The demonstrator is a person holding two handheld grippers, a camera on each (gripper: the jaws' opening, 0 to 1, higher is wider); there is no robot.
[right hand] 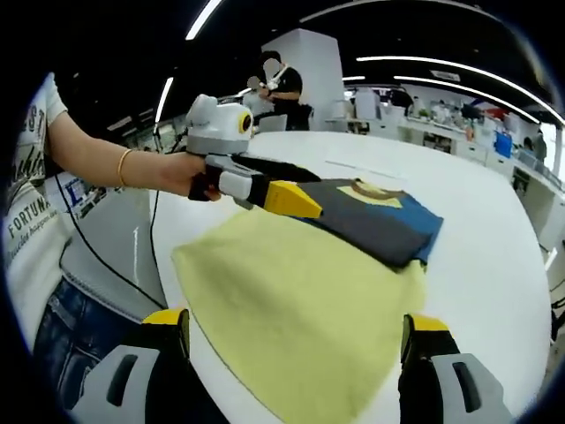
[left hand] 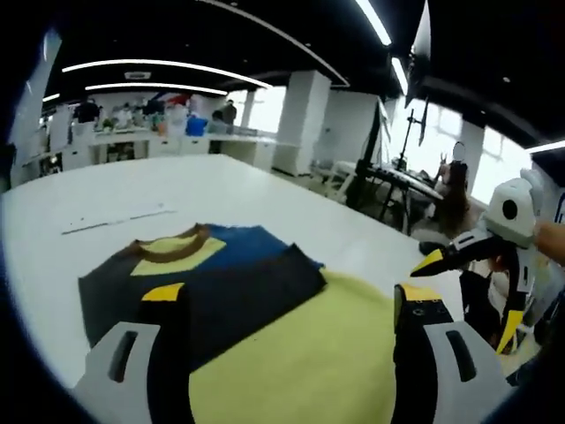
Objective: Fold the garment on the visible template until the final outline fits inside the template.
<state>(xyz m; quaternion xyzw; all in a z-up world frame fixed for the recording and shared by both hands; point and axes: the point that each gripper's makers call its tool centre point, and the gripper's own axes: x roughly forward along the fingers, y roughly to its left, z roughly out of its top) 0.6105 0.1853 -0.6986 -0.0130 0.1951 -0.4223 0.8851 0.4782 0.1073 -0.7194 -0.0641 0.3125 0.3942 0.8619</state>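
Bare table [left hand: 221, 181] beyond garment [left hand: 238, 283], unobstructed

A garment [left hand: 221, 283] lies flat on the worktop [left hand: 229, 190], its collar end farthest from both tools and partly folded over itself. Beyond it rests a thin strip [left hand: 115, 219]. The left tool [right hand: 296, 201] hovers above the garment's edge, the right tool [left hand: 433, 262] beside it

White printed T-shirt [right hand: 31, 190], blue jeans [right hand: 66, 336], gold bracelet [right hand: 124, 166], white grippers, yellow-tipped black jaws
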